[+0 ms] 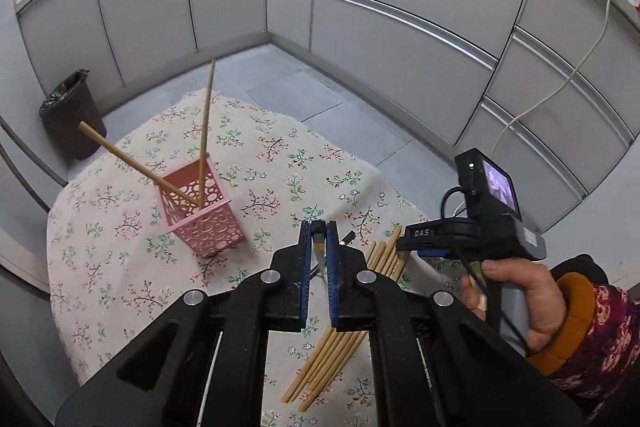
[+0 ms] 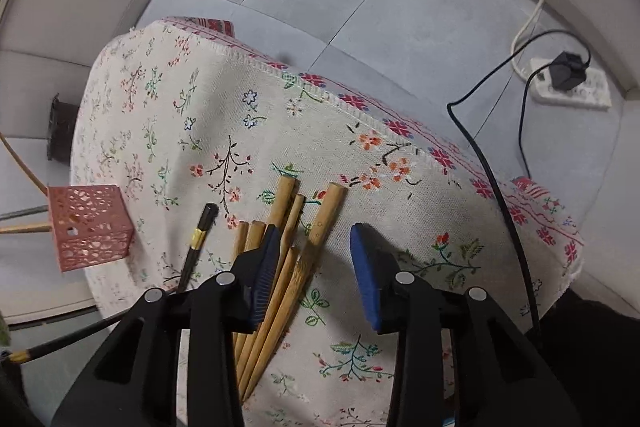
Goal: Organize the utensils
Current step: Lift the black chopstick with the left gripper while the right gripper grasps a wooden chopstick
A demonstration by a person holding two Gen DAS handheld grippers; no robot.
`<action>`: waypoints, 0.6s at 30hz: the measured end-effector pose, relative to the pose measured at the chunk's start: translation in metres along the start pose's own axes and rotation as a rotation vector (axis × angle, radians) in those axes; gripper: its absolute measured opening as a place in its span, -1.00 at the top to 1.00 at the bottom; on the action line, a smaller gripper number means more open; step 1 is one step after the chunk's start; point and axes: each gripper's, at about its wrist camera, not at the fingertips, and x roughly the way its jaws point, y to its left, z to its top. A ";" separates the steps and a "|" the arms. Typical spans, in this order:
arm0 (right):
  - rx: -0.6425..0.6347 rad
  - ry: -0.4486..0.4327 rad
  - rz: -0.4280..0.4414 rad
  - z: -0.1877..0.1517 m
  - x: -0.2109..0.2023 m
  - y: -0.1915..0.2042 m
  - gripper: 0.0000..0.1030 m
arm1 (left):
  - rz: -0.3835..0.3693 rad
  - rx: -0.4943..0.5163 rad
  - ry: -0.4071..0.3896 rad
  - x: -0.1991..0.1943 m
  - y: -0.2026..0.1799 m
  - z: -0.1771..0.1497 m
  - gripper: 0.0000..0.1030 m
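Observation:
A pink perforated holder (image 1: 200, 211) stands on the floral tablecloth with two bamboo chopsticks (image 1: 206, 115) leaning in it; it also shows at the left of the right wrist view (image 2: 90, 227). My left gripper (image 1: 319, 233) is shut on a black chopstick with a gold band (image 1: 319, 247), held above the cloth. A second black chopstick (image 2: 200, 239) lies on the cloth. Several bamboo chopsticks (image 2: 288, 251) lie in a bundle; they also show in the left wrist view (image 1: 332, 363). My right gripper (image 2: 314, 247) is open just above the bundle.
The cloth-covered table (image 2: 360, 131) drops off at its embroidered far edge. A dark bin (image 1: 72, 115) stands on the floor to the left. A power strip (image 2: 568, 87) and cables lie on the floor to the right. Grey cabinets ring the room.

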 end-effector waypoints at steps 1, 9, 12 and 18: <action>-0.015 -0.016 -0.030 -0.002 0.001 0.003 0.61 | 0.003 -0.007 -0.006 -0.003 0.003 -0.001 0.87; -0.084 -0.081 0.061 -0.009 -0.017 0.014 0.85 | 0.006 -0.074 -0.093 -0.038 0.019 -0.006 0.87; -0.162 -0.166 0.116 -0.018 -0.051 0.025 0.85 | 0.019 -0.086 -0.131 -0.056 0.021 -0.007 0.87; -0.301 -0.328 0.255 -0.038 -0.128 0.050 0.85 | 0.064 -0.149 -0.229 -0.093 0.034 -0.002 0.87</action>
